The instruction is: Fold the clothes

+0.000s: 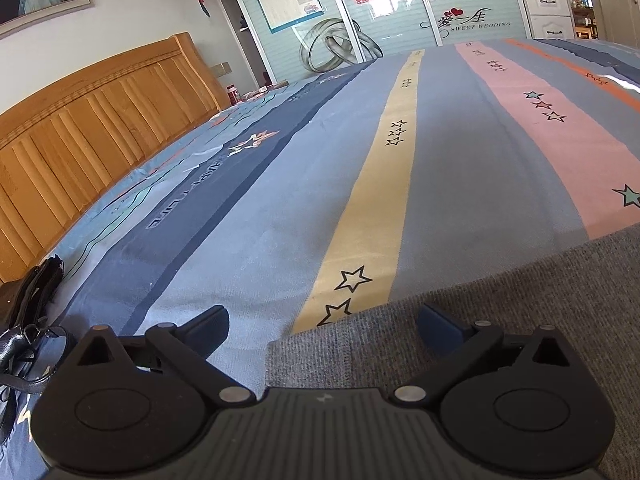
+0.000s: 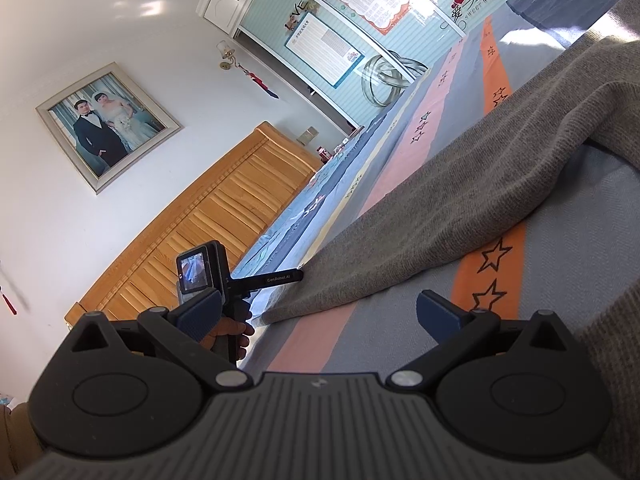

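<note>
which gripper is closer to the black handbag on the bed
Left. The left gripper is open just right of the black handbag; the right gripper is farther away, with no handbag in its view.

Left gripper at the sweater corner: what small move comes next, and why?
Probably ease the left gripper forward and close on the grey sweater. Its jaws stand open, with the sweater's corner lying flat on the bedsheet between them, ungripped. The right gripper is open too.

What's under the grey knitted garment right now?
Under the grey knitted garment lies the striped star-print bedsheet, its pink and orange stripes running beneath the cloth. Whatever else lies under the garment is covered.
</note>
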